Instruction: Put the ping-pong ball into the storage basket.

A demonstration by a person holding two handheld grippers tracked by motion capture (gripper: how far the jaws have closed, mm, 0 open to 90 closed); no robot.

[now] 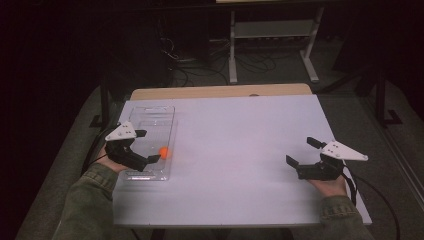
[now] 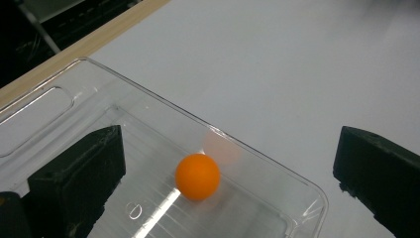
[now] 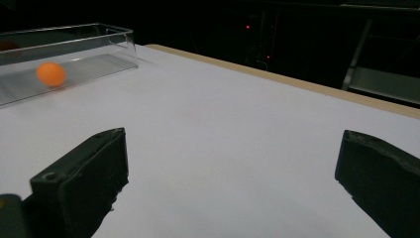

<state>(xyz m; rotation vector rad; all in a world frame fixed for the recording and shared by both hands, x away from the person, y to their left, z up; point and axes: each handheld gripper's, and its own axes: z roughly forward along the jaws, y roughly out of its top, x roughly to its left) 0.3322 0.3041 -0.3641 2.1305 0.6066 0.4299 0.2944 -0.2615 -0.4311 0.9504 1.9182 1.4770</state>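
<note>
A clear, rigid plastic tray, rectangular with rounded corners, lies at the left side of the smooth white table. Inside it, against its right wall, sits one glossy orange ball. The left gripper hangs over the tray, jaws spread, gripping nothing. The right gripper rests well right of the tray near the table's right edge, jaws spread, with bare surface between.

I counted one orange ball, and it lay inside the one clear plastic bin. There was one tabletop, with that bin toward its left edge. I held two grippers over it: my left gripper at the bin, my right gripper well apart from it, each with two black jaws spread wide.
</note>
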